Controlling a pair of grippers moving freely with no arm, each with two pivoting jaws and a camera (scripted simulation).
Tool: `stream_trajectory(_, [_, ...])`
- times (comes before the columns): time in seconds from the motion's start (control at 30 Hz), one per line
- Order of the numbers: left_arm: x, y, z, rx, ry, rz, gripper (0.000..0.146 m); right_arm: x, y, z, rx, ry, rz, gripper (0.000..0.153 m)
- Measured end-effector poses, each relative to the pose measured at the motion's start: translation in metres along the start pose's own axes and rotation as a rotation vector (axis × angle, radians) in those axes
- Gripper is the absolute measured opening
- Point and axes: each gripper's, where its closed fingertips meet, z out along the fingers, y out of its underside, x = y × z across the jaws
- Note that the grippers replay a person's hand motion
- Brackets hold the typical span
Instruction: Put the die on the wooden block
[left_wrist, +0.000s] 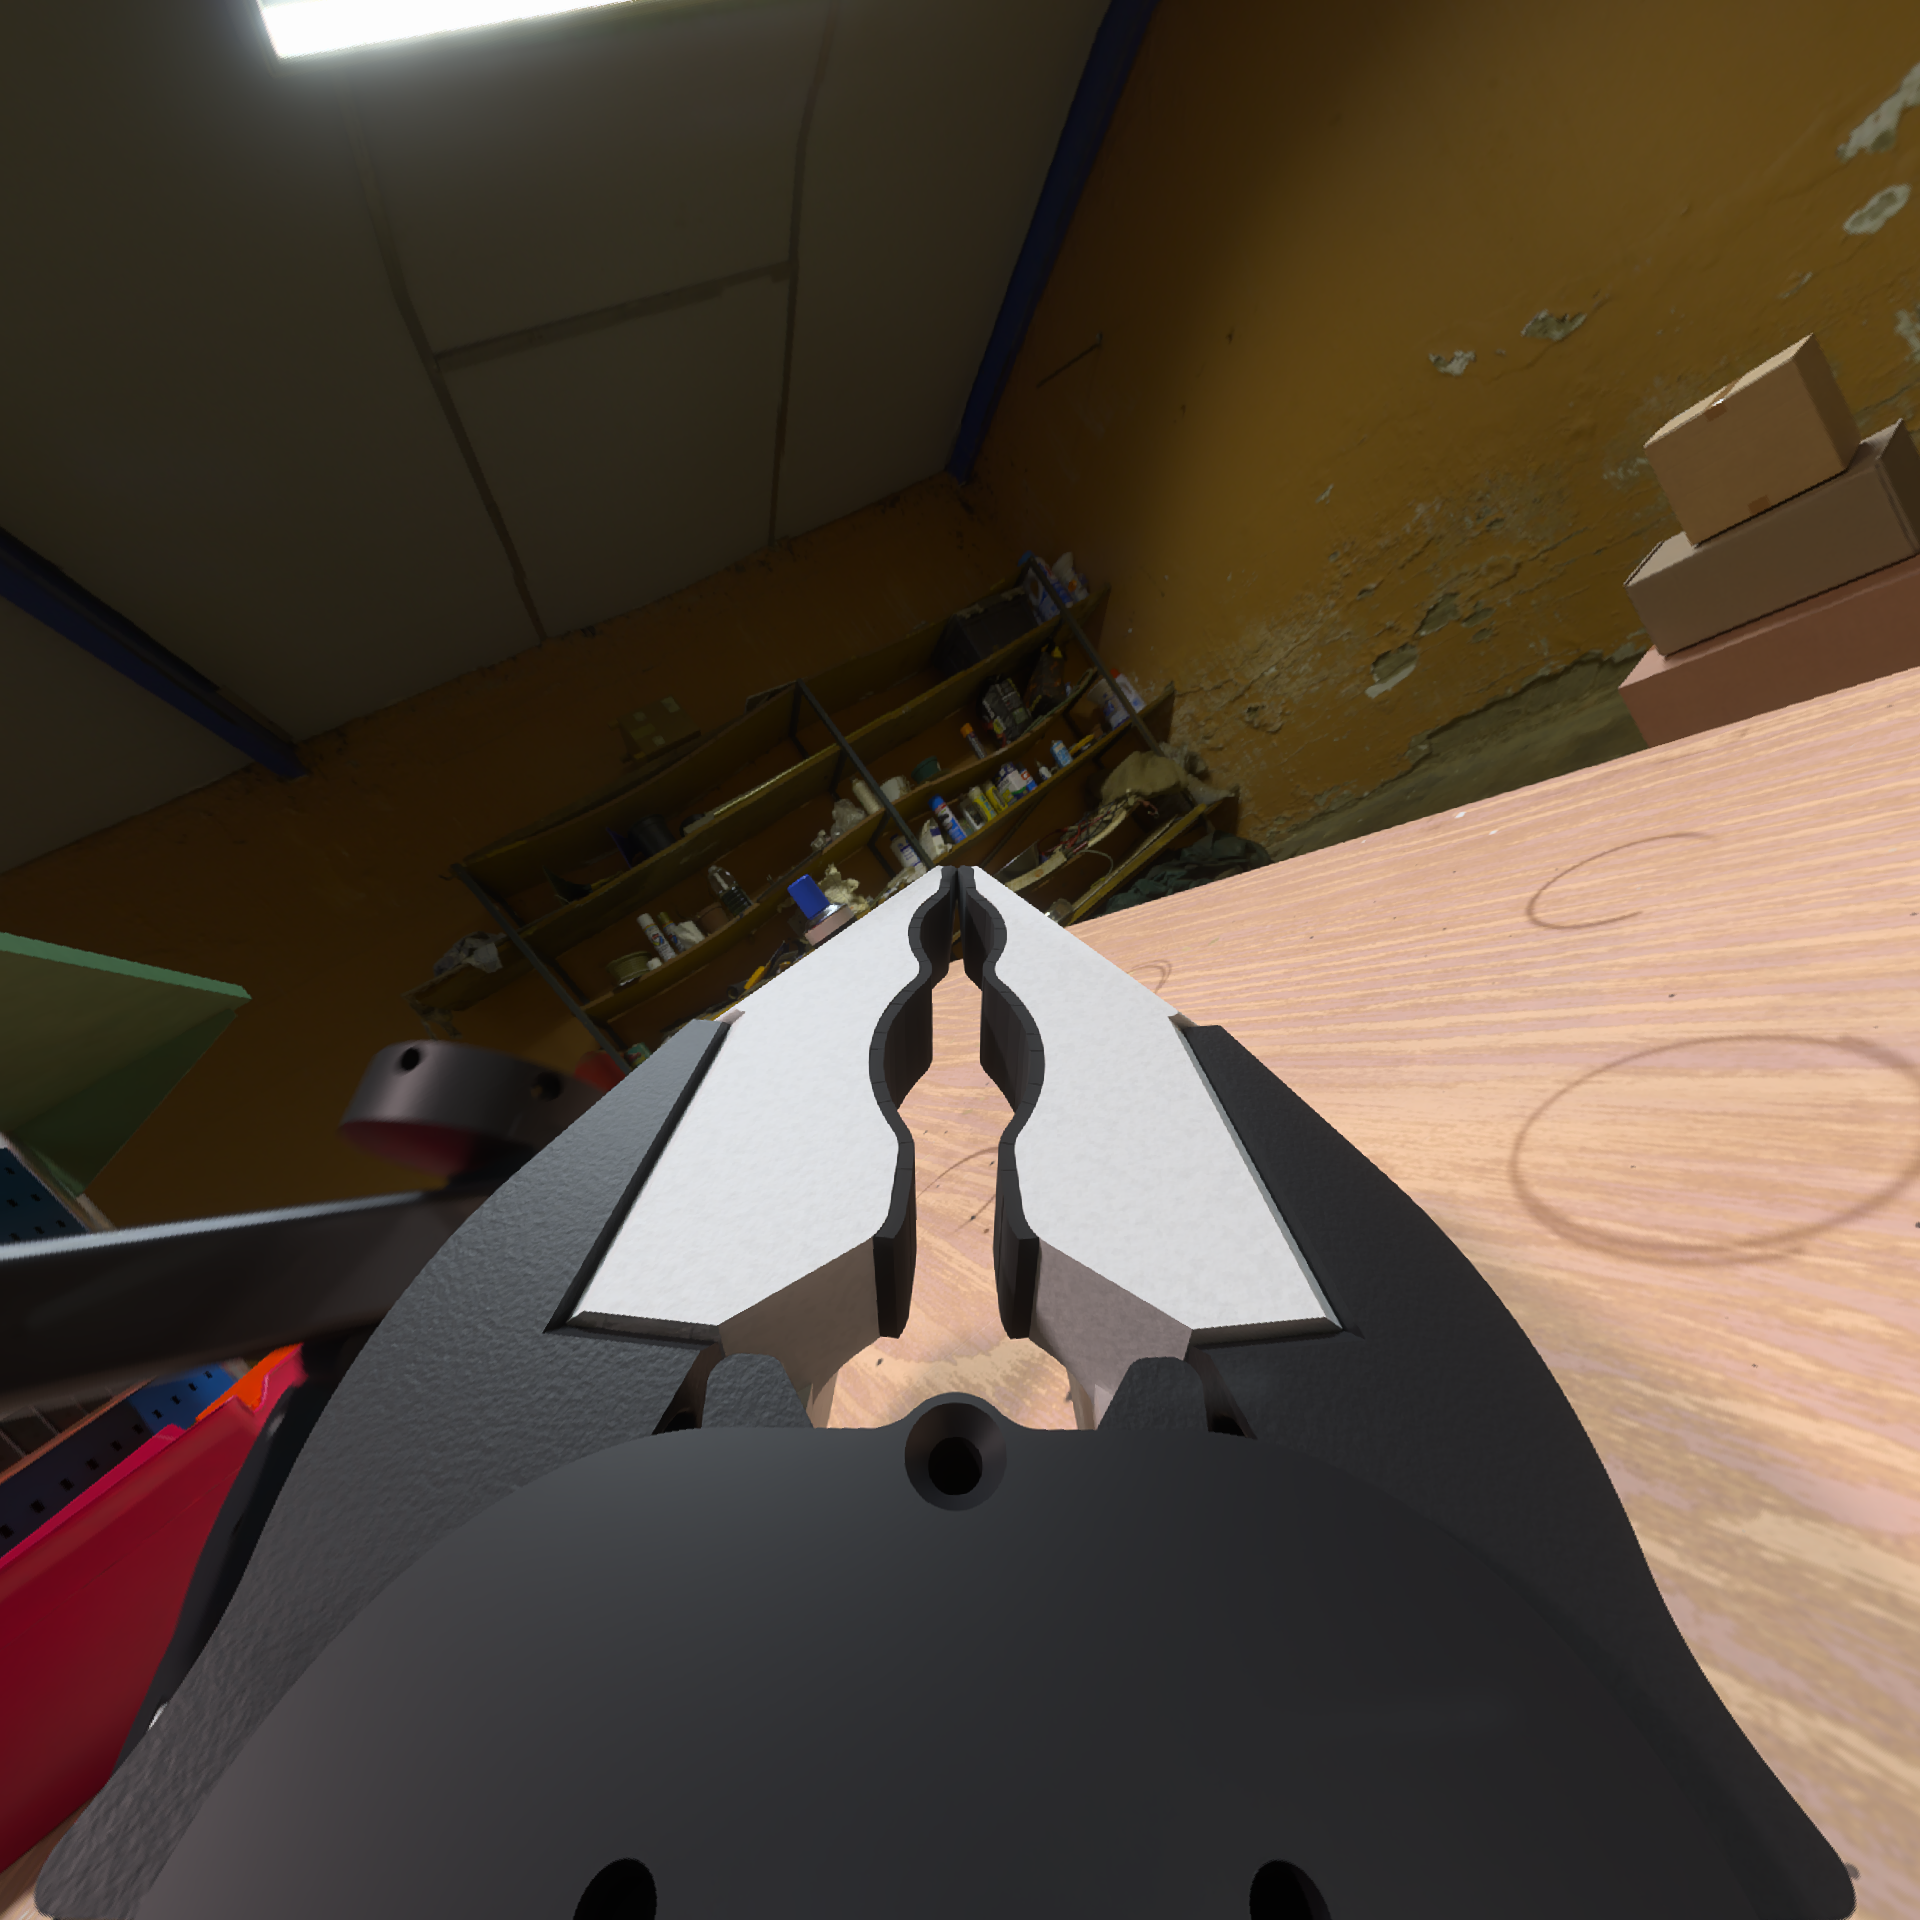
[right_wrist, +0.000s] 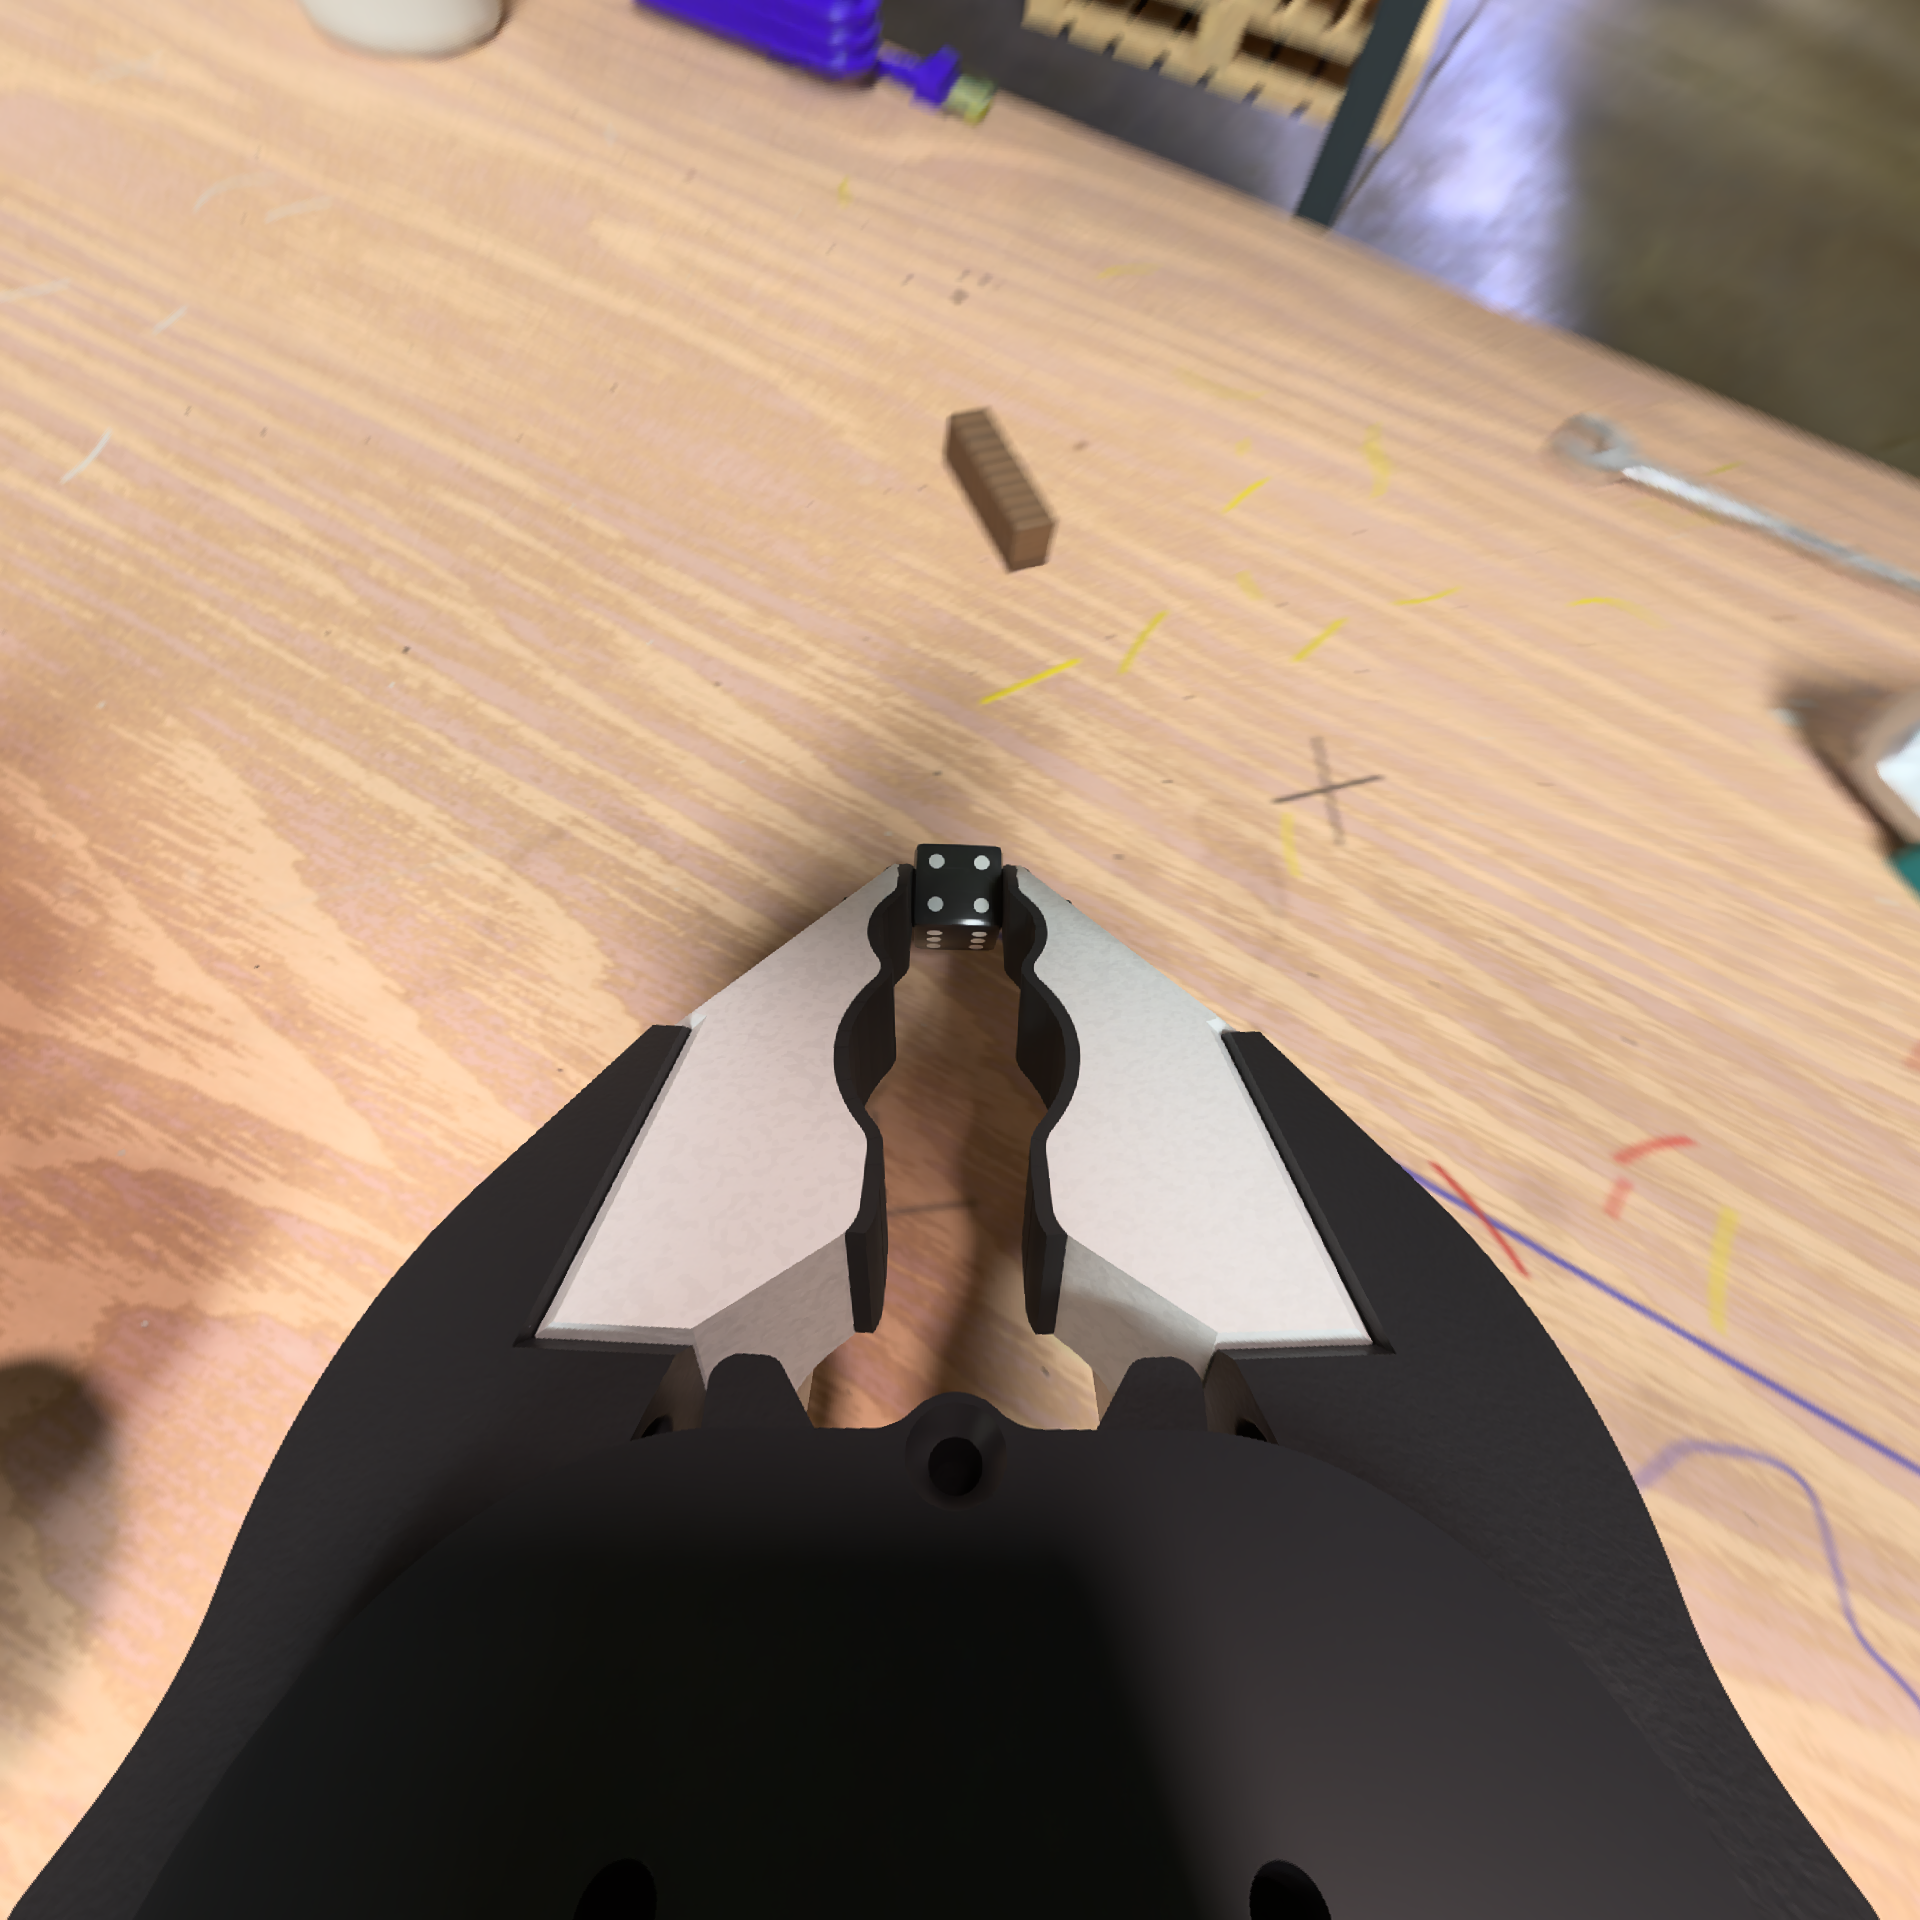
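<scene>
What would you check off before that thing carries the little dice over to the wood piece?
1. Small black die with white pips clamped at the tips of the right gripper: ok.
2. Die lifted off the light wooden table: cannot tell.
3. Small brown rectangular wooden block lying ahead with a bare top: ok.
4. Table between die and block free of objects, only yellow marks: ok.
5. Left gripper, jaws shut and empty, pointing away past the table edge: ok.
6. Silver wrench off to the side of the path: ok.

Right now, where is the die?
In the right wrist view, the black die sits clamped between the right gripper fingertips, above the table, short of the wooden block ahead.
</scene>
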Motion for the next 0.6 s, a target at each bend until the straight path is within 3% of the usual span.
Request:
stream_trajectory(0.1, [-0.001, 0.002, 0.000, -0.011, -0.007, 0.006, 0.000, 0.027, -0.004, -0.023, 0.077, 0.147, 0.015, 0.016])
stream_trajectory(0.17, [-0.003, 0.002, 0.000, -0.012, -0.013, -0.003, 0.000, 0.061, -0.001, -0.046, 0.127, 0.343, 0.065, 0.016])
stream_trajectory(0.27, [-0.005, 0.003, -0.001, -0.015, -0.024, -0.016, 0.000, 0.107, 0.019, -0.084, 0.156, 0.623, 0.236, 0.016])
stream_trajectory(0.33, [-0.006, 0.003, -0.001, -0.017, -0.028, -0.023, 0.000, 0.124, 0.039, -0.098, 0.115, 0.730, 0.335, 0.016])
stream_trajectory(0.47, [-0.008, 0.003, -0.002, -0.018, -0.033, -0.033, 0.000, 0.133, 0.067, -0.100, 0.011, 0.770, 0.425, 0.016])
stream_trajectory(0.6, [-0.010, 0.003, -0.002, -0.020, -0.042, -0.037, 0.000, 0.127, 0.069, -0.092, -0.052, 0.749, 0.391, 0.016])
